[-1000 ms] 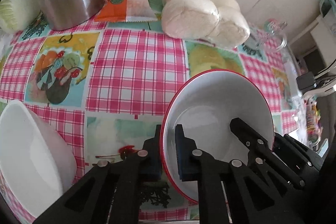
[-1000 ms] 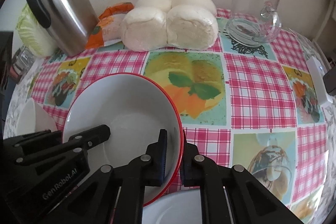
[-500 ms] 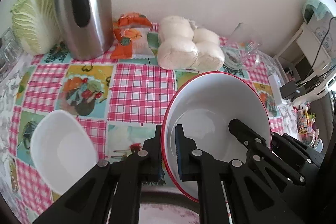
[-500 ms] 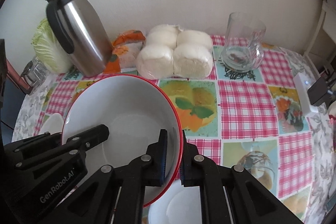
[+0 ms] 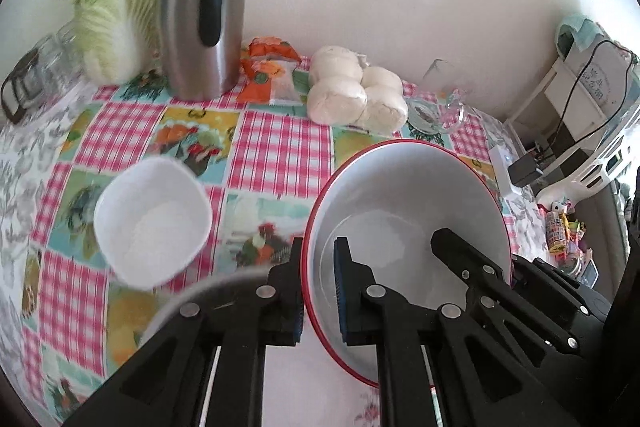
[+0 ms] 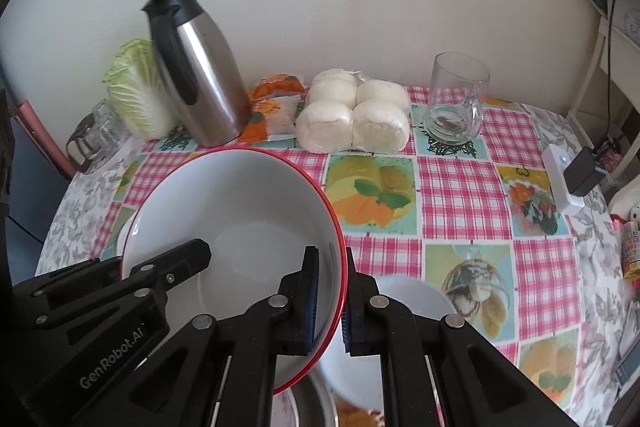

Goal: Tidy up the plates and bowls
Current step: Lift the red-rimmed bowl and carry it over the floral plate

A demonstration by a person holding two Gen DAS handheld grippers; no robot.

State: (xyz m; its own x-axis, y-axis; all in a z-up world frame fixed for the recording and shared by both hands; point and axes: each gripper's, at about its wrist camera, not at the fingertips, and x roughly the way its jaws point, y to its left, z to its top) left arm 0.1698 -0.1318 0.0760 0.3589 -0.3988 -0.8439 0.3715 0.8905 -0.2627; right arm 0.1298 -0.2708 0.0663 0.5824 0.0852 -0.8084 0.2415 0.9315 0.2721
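Checked pink oilcloth and a pale wall behind; nearer in, left gripper (image 5: 318, 291) clamped across one side of the rim of the red-rimmed bowl (image 5: 404, 211), right gripper (image 6: 330, 301) pinching the opposite side, inner pads inside the wall, outer ones outside. Held tilted above the cloth, in front of the steel flask (image 6: 200, 67) and buns (image 6: 354, 117), with a small white bowl (image 5: 154, 219) lying to its left. Likely glazed ceramic: stiff, weighty, slick, chippable, so best gripped firmly at opposite rim points.
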